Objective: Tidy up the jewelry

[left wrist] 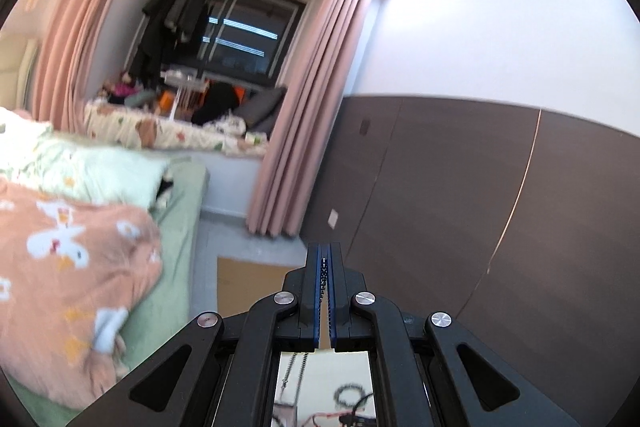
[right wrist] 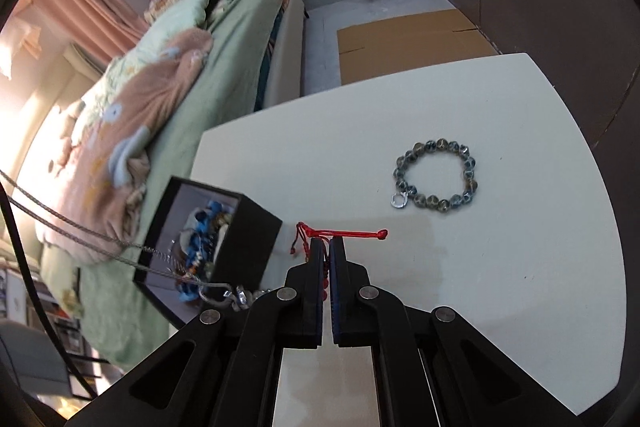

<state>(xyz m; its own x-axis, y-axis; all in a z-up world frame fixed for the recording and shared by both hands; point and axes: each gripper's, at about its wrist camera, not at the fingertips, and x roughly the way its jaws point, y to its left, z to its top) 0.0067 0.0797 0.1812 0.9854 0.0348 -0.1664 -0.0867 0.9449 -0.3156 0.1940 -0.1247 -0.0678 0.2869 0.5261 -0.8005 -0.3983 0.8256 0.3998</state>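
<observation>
Black box (right wrist: 208, 247) blocks table (right wrist: 500, 287) left; bead bracelet (right wrist: 436, 174) ahead; right side free.

This is a home bedroom. A bed (right wrist: 224, 39) with a green sheet and rumpled quilt (left wrist: 72, 267) stands by pink curtains (left wrist: 316, 99), with clothes (left wrist: 176, 11) hanging at the window (left wrist: 248, 35).

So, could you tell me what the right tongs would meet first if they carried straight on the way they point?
Probably the bare white table just beyond the red cord that the right tongs hold; the beaded bracelet lies off to the right, though depth is uncertain.
</observation>
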